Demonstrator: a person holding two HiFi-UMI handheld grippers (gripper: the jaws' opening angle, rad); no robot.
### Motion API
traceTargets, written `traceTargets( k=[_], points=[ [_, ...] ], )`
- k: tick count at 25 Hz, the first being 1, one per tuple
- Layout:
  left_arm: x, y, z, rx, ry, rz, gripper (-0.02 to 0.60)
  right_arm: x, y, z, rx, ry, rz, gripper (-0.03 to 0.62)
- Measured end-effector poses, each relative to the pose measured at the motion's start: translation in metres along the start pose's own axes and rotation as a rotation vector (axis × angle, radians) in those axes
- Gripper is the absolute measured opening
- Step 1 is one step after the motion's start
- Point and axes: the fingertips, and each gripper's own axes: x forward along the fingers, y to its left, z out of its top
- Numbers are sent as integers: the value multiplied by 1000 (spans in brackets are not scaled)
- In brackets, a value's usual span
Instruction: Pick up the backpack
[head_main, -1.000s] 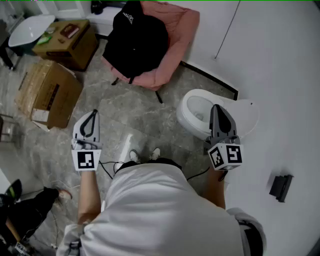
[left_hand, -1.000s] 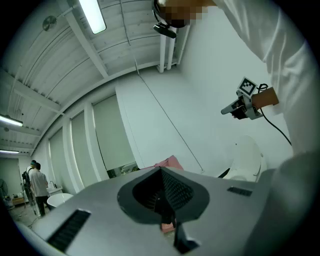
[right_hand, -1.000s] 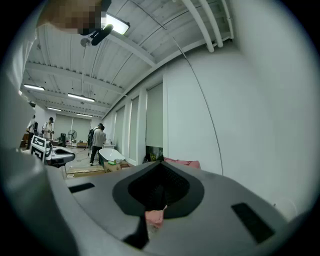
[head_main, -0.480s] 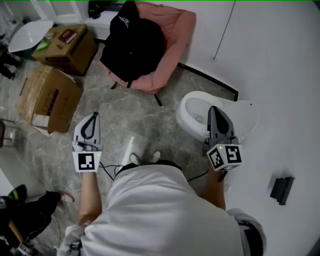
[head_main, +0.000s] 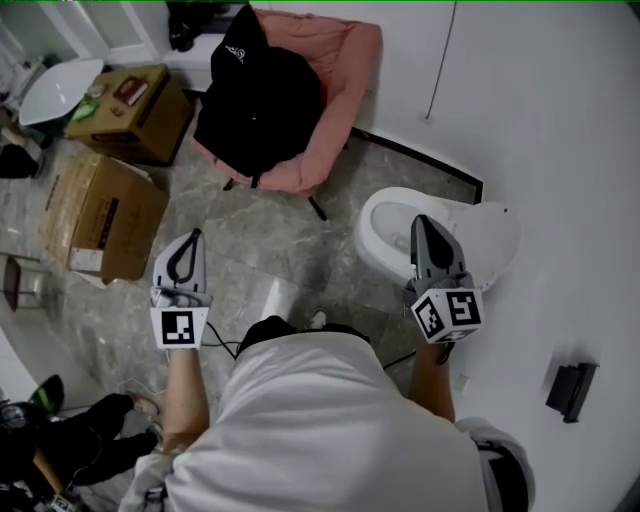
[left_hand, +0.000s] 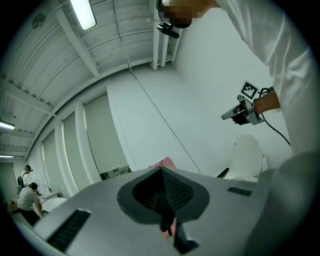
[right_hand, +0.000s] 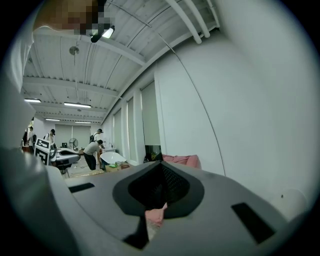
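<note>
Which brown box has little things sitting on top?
The far box next to the pink chair: small things lie on its top. The closer box has none.

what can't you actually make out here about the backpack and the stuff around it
- Backpack shoulder straps and back side: head view, its own black body and the pink chair cover them.
- White print on the backpack: head view, too small to read.
- Backpack in the left gripper view: the left gripper blocks it with its own body; only a sliver of the chair shows.
- Small black object at lower right: head view, too small to identify.
</note>
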Motion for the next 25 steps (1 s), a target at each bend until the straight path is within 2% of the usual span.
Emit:
traceTargets(
  k=[7,12,13,16,20,25],
  points=[
    [26,-13,5,-32,21,-17,12,5,-31,1,25,5,-18,20],
    [31,-8,3,27,35,-27,12,24,-31,-2,32,11,8,20],
    [32,-5,-2,17,40,-23,12,30,-27,-3,31,15,20,20],
    [37,4,-27,-78,62,3,12,50,-15,-13,21,43,45,20],
    [58,23,-62,-151,86,-2,12,83,-11,-21,2,88,31,20],
    [119,77,-81,-208,33,3,12,158,-1,-5,-38,99,15,19]
  ],
)
